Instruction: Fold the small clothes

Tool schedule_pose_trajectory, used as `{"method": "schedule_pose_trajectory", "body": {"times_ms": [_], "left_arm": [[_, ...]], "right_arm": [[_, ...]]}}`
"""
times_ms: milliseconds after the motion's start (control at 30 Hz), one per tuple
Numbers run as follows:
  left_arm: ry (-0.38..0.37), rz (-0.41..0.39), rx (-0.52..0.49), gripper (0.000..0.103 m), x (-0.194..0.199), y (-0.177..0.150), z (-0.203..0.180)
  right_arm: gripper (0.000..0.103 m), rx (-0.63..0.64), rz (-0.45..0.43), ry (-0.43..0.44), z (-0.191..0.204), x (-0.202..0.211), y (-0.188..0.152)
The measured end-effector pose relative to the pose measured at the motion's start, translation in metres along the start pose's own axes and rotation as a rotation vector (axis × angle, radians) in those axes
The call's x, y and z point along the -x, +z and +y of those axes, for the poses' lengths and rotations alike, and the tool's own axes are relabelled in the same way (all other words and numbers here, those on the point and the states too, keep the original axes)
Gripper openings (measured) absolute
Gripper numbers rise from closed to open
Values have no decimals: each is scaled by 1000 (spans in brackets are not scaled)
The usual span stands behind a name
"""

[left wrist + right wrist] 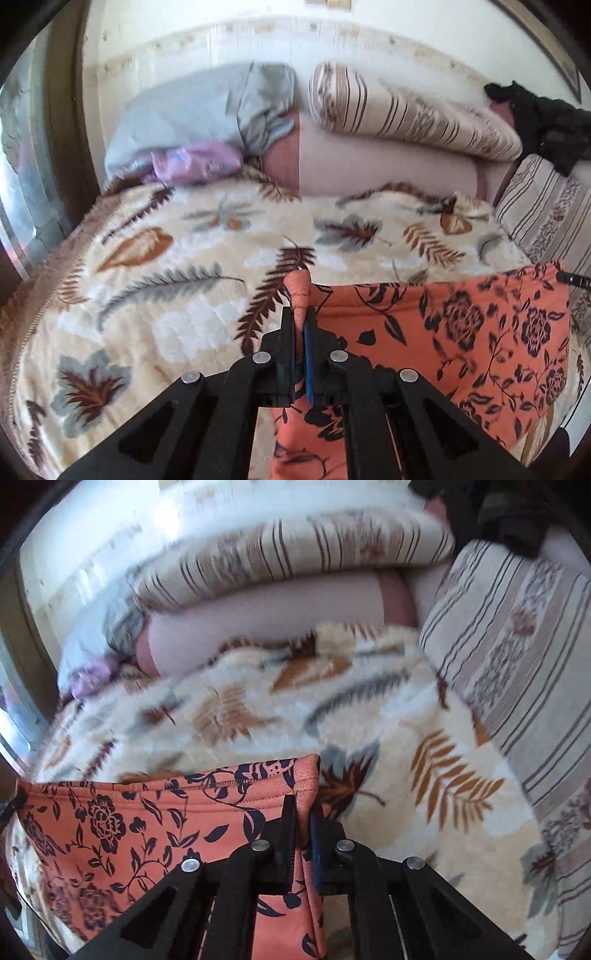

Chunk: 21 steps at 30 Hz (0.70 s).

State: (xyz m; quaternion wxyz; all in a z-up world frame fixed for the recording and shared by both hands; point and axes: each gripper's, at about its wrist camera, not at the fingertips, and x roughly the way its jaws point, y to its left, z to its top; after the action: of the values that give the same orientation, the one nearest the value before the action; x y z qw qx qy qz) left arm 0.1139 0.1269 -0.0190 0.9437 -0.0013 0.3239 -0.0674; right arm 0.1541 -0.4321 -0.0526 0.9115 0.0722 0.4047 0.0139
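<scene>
Firstly, in the left wrist view, the left gripper (300, 325) was clenched on one corner of an orange garment (461, 339) printed with dark flowers. The pinched corner stood up in a small peak above the jaws, and the cloth's top edge ran taut to the right, above a leaf-patterned blanket (177, 266). Far off lay a grey pillow (199, 110), a striped bolster (406, 110) and a black cloth (543, 122).

Secondly, in the right wrist view, the right gripper (303, 823) was clenched on the garment's (147, 827) other top corner, with the fabric spreading left and hanging below. A striped cushion (517, 657) stood at the right; the far bedding was blurred.
</scene>
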Motion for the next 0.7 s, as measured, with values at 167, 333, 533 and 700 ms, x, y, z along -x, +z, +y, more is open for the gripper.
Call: {"method": "schedule_pose_trajectory", "body": {"times_ms": [167, 333, 533, 700], "left_arm": [[2, 16, 48, 4, -13, 4, 18], [119, 340, 13, 11, -149, -23, 23], [121, 207, 124, 59, -99, -5, 40], [60, 108, 112, 64, -5, -15, 26]], "right_arm": [[7, -19, -24, 11, -5, 1, 15], [11, -147, 266, 46, -27, -131, -5], [51, -265, 140, 41, -38, -85, -17], [70, -304, 70, 303, -13, 0, -36]]}}
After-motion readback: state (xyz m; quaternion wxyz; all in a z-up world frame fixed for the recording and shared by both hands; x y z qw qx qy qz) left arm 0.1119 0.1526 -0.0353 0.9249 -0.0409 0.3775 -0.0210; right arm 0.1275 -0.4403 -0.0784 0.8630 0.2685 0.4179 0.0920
